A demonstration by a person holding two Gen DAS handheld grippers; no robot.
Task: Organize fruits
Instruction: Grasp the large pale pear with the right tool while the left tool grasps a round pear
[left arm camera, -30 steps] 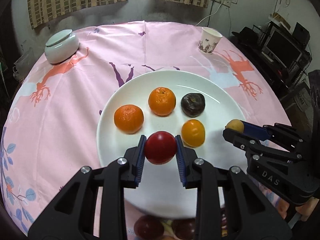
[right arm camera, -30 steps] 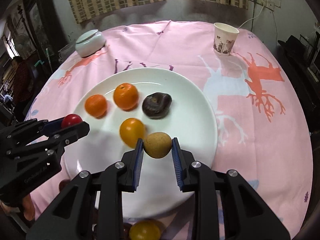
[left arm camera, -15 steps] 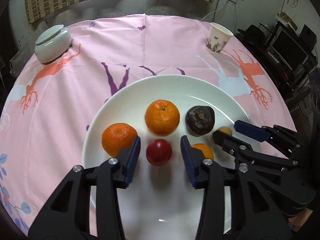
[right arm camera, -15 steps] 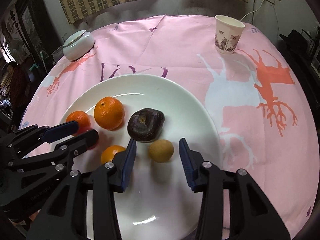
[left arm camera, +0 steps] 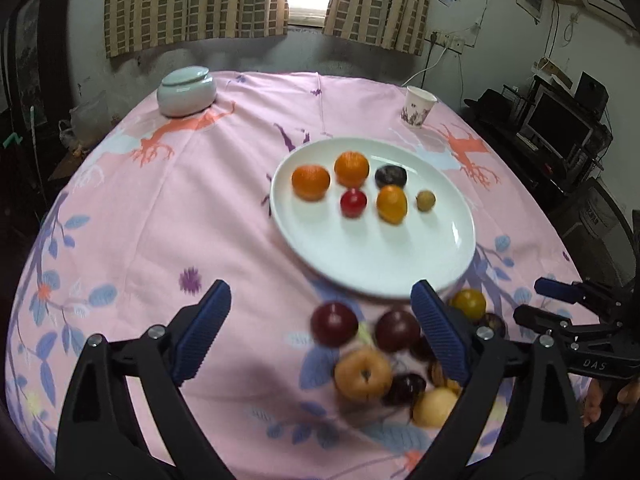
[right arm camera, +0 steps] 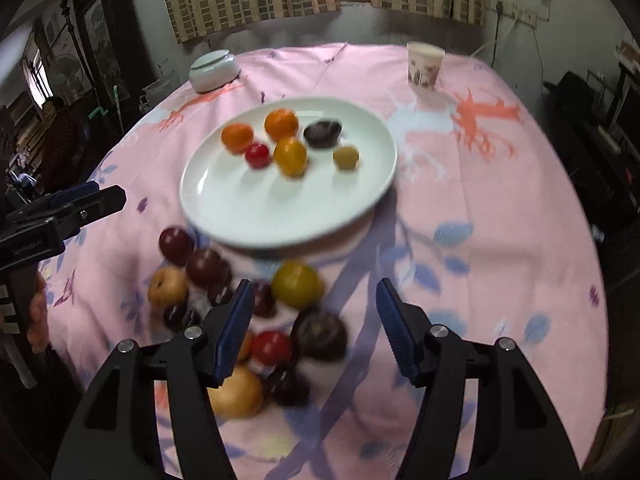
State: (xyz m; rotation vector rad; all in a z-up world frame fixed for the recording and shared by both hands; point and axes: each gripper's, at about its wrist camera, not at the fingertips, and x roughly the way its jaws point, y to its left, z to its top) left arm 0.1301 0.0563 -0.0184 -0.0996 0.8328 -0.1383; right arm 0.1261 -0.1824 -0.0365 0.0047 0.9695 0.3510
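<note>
1. Jaws on both grippers stand wide apart and hold nothing; your left gripper (left arm camera: 320,332) and right gripper (right arm camera: 314,326) both hover over the near part of the desk (left arm camera: 160,208), on the near side of the white plate (left arm camera: 360,264)
2. Six fruits already lie on the plate's far half: two oranges, a dark fruit, a small red fruit (left arm camera: 353,202), a yellow-orange one and a small tan fruit (left arm camera: 425,201)
3. Loose fruit waits in a pile (right arm camera: 240,312) on the cloth just near of the plate's rim, so that is where your next pick lies
4. From your left jaws the pile sits toward the right finger: the dark red fruit (left arm camera: 334,323) lies between the fingers, right of the gap's middle, with the tan apple-like fruit (left arm camera: 363,375) just nearer
5. From your right jaws the pile sits to the left: the yellow fruit (right arm camera: 297,285) lies just inside the left finger, and the large dark fruit (right arm camera: 319,335) lies nearer, low in the gap
6. Judging by this, each hand has a fruit about equally close; these fruits are round, so no long axis matters, only centring the gap over one fruit clear of its touching neighbours
</note>
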